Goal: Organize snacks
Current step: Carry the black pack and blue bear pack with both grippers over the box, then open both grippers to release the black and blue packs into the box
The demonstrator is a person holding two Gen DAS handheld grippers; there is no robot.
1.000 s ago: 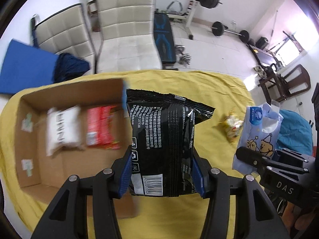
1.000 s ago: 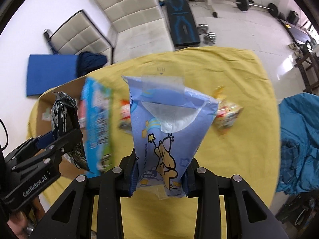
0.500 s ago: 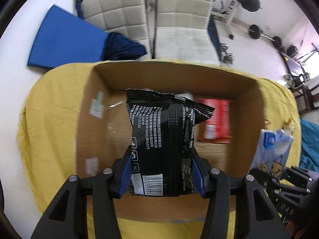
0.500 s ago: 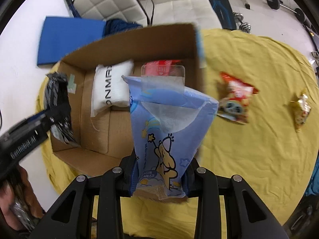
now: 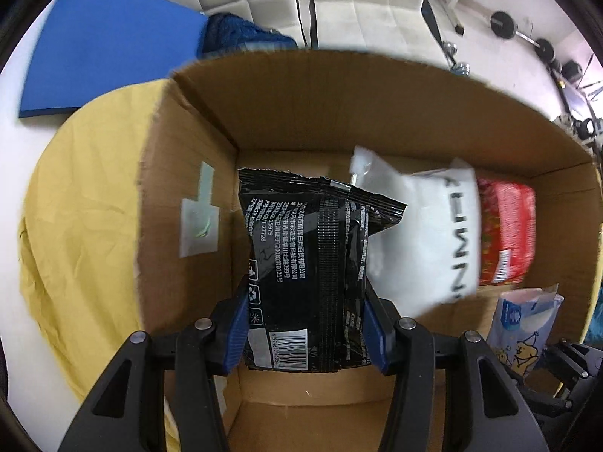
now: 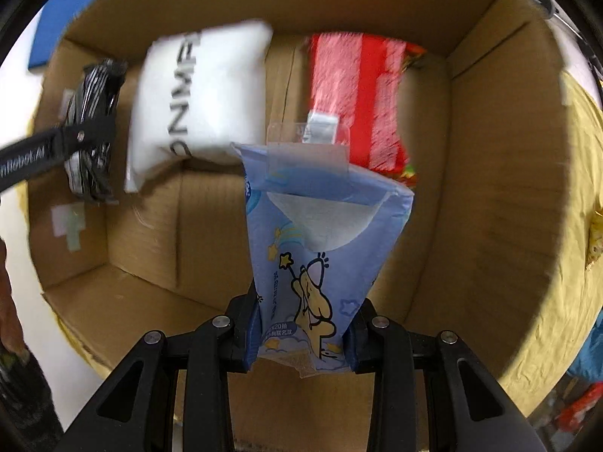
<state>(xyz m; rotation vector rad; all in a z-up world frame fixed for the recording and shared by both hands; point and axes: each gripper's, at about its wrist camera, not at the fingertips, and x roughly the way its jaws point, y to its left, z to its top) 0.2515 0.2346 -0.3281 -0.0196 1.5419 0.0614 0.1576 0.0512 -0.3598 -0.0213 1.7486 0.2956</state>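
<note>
My left gripper (image 5: 305,333) clenches the black snack bag (image 5: 309,263) over the cardboard box (image 5: 339,113); my right gripper (image 6: 301,339) grips the blue cartoon pack (image 6: 320,248) beside it, with a white pack (image 6: 199,94) and red pack (image 6: 358,94) lying ahead inside.

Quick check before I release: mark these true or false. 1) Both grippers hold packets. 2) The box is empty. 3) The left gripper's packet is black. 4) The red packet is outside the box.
1) True: the left gripper grips the black packet, and the right gripper grips the blue packet.
2) False: the box holds a white packet and a red packet.
3) True.
4) False: it lies inside the box.
</note>
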